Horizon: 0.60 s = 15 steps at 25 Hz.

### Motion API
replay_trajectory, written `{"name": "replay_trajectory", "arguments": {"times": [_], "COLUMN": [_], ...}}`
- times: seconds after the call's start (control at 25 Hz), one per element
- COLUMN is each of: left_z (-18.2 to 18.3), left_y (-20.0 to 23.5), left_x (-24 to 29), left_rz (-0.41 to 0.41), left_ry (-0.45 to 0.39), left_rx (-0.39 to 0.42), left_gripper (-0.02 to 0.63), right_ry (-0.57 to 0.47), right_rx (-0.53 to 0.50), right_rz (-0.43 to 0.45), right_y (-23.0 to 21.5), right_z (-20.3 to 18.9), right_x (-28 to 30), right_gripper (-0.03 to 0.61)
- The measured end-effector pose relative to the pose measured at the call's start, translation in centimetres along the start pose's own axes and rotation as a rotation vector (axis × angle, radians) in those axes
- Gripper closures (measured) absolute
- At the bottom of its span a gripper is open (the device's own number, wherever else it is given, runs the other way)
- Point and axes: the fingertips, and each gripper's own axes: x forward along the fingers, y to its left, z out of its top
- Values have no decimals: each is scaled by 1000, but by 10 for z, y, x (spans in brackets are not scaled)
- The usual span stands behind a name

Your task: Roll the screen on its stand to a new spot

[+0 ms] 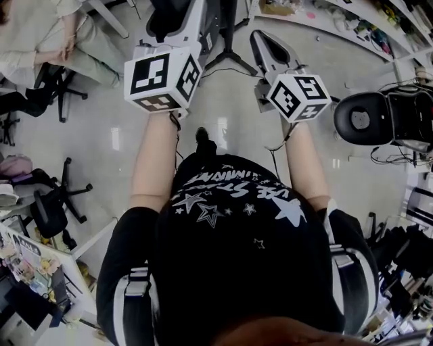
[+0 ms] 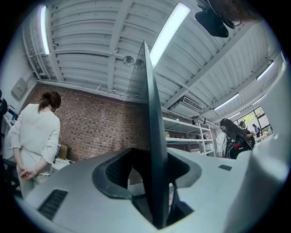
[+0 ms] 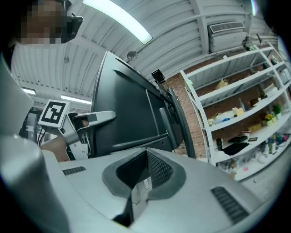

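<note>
In the left gripper view the screen point(image 2: 150, 113) stands edge-on as a thin dark panel, and my left gripper point(image 2: 152, 154) is shut on that edge. The right gripper view shows the screen's dark back point(image 3: 127, 109) a little ahead, with the left gripper point(image 3: 97, 117) clamped on its side. My right gripper point(image 3: 145, 154) is shut, its pads meeting at the tip with nothing between them. Seen from the head camera, the left gripper point(image 1: 177, 20) reaches up to the screen, the right gripper point(image 1: 260, 40) hangs beside it, and the stand's black legs point(image 1: 229, 47) spread on the floor.
A seated person point(image 1: 40, 40) and office chairs point(image 1: 57, 199) are at the left. A black chair point(image 1: 379, 118) with cables stands at the right. A person in white point(image 2: 36, 132) stands by the brick wall. White shelves point(image 3: 241, 113) run along the right.
</note>
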Motion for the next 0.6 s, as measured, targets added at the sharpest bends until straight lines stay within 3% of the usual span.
{"name": "replay_trajectory", "arguments": {"times": [0.28, 0.6], "left_z": [0, 0], "left_y": [-19, 0], "left_x": [-3, -10], "left_rz": [-11, 20], "left_ry": [2, 1], "left_rx": [7, -17], "left_gripper": [388, 389], "right_ry": [-5, -10], "right_rx": [14, 26], "right_rz": [10, -4], "right_y": [4, 2], "right_z": [-3, -6], "right_x": [-8, -20], "right_gripper": [571, 571]}}
